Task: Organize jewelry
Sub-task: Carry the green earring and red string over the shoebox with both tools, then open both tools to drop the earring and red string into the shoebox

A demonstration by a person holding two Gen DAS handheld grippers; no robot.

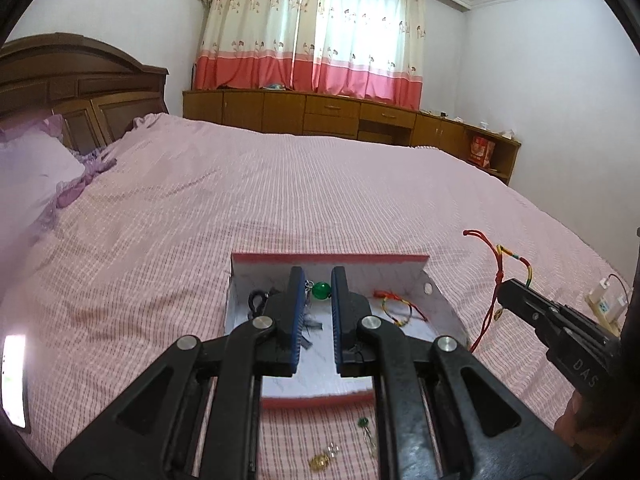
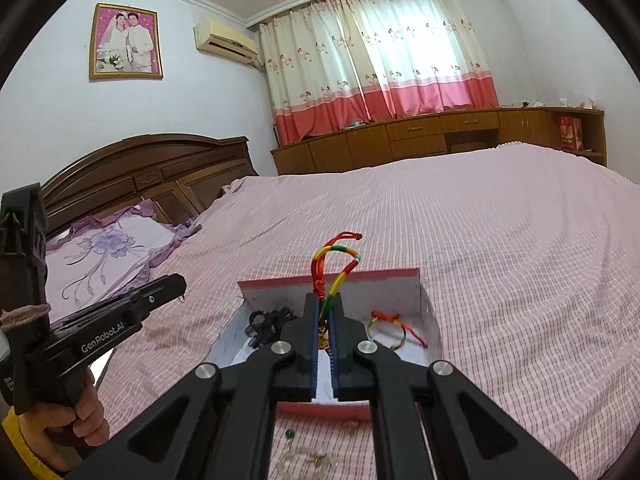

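- Box (image 1: 444, 312) sits on the bed (image 1: 280, 200), centre of both frames, open, with part of the job already inside it.
- Inside I count a black piece (image 2: 264, 326) at the left and a multicolour bracelet (image 2: 386, 332) at the right.
- My right gripper (image 2: 325, 308) has its jaws pressed together on a red cord (image 2: 326, 268) with a multicolour loop; the cord stands up over the box's far wall and a small gold charm hangs under the jaws.
- My left gripper (image 1: 319, 280) shows a narrow gap between its pads, with a green bead (image 1: 321, 289) at the tips. I judge it pinched by its fitting, but I cannot tell for sure.
- Both pieces hang above the box, not yet dropped in.
- Left to do: small items (image 1: 324, 458) on the bed at the bottom of the frame, in front of the box, gold bits and a green stud.
- I'd call it roughly half done.
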